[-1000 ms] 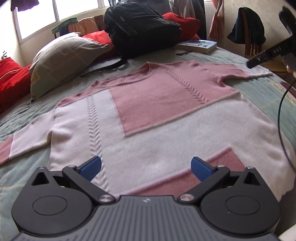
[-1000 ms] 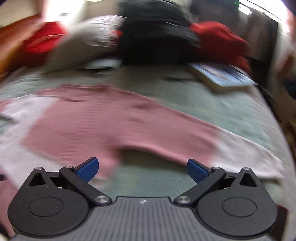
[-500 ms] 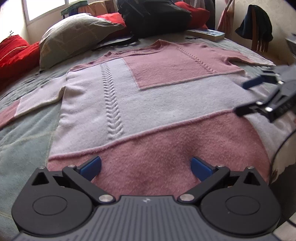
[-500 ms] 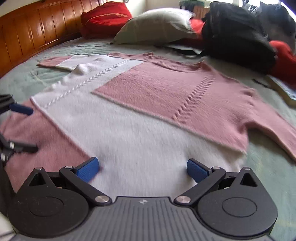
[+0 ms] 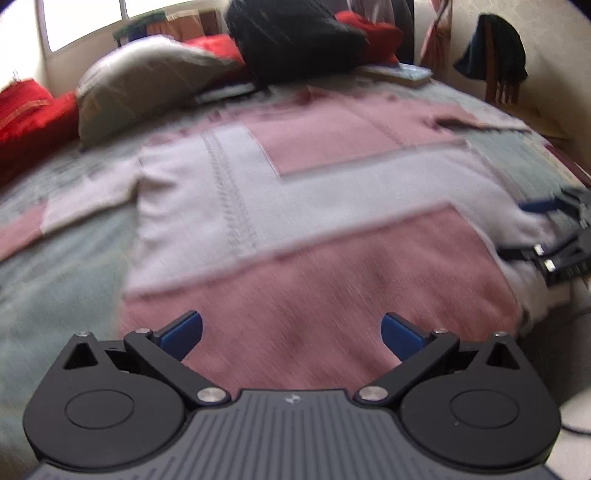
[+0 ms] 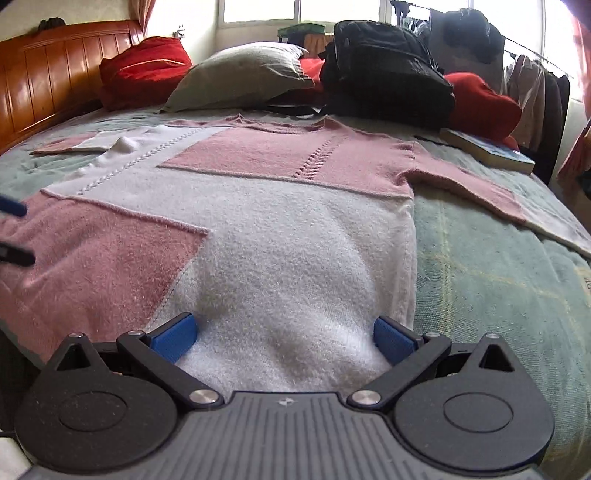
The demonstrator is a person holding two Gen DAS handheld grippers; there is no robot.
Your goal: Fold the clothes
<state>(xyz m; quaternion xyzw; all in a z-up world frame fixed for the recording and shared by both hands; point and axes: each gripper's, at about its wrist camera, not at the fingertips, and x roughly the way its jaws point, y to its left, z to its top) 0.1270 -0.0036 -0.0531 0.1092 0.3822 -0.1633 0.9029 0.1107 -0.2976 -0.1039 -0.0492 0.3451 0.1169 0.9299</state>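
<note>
Now the pink and white sweater [image 6: 280, 229] lies flat on the bed [image 6: 487, 273], and both the left gripper [image 5: 291, 332] and right gripper [image 6: 282, 334] sit at its 6 o'clock edge, fingers wide apart.

This is a bedroom in a home. A bed [image 6: 480, 266] with a green quilt and a wooden headboard [image 6: 44, 74] at far left carries pillows [image 6: 240, 74], a black backpack [image 6: 384, 74] and a book [image 6: 487, 149]; clothes hang on a rail [image 6: 532, 85] by the far windows [image 6: 258, 9].
</note>
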